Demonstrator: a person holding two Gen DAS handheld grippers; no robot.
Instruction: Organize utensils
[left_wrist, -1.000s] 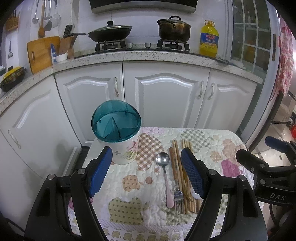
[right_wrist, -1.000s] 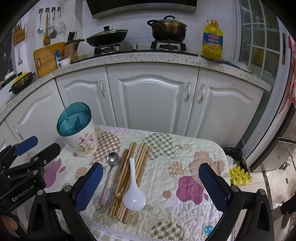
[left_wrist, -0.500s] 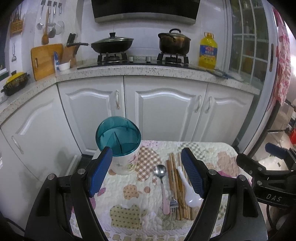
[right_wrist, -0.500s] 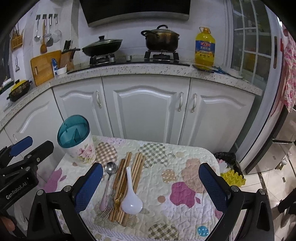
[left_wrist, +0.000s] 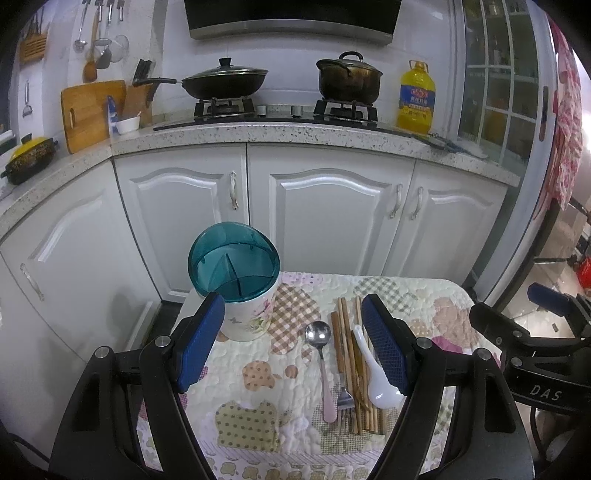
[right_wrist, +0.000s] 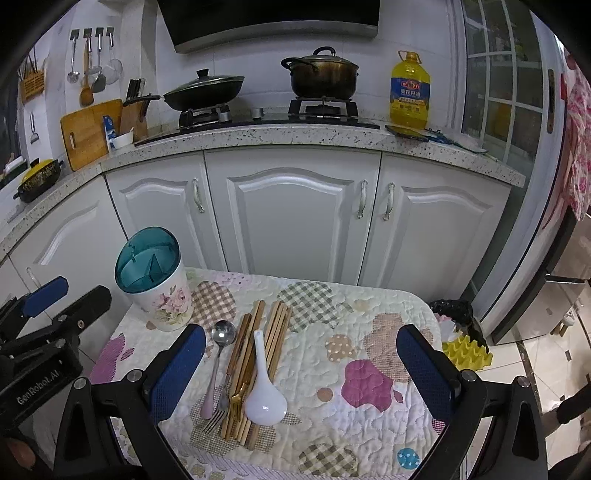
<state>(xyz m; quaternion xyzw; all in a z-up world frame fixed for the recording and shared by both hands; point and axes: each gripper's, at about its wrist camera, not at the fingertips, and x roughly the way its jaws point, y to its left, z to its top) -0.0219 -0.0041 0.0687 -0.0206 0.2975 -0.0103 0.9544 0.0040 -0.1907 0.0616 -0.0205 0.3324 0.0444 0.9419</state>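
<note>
Bench: small bench under a quilted patchwork cloth in pale pastel patches; everything for the task lies on its left half.
Change: against the frames of a second ago both cameras now sit higher and further back, so more of the cloth shows and the utensils look smaller; nothing on the bench has moved. Judgement: no pick has begun and the sorting is all still to do.
Holder: white floral ceramic utensil holder with a teal translucent divided insert stands at the far left corner of the bench. Its visible compartments look empty.
Left gripper: jaws released, wide apart, holding nothing, above the near left of the bench.
Right gripper: jaws released, wide apart, empty, above the near middle.
Chopsticks: bundle of brown wooden chopsticks lies lengthwise, right of the holder.
Soup spoon: white ceramic soup spoon rests on the chopsticks, bowl toward the near edge.
Metal spoon: steel spoon with a pink handle just left of the bundle.
Fork: metal fork between spoon and chopsticks, tines toward the near edge.
</note>
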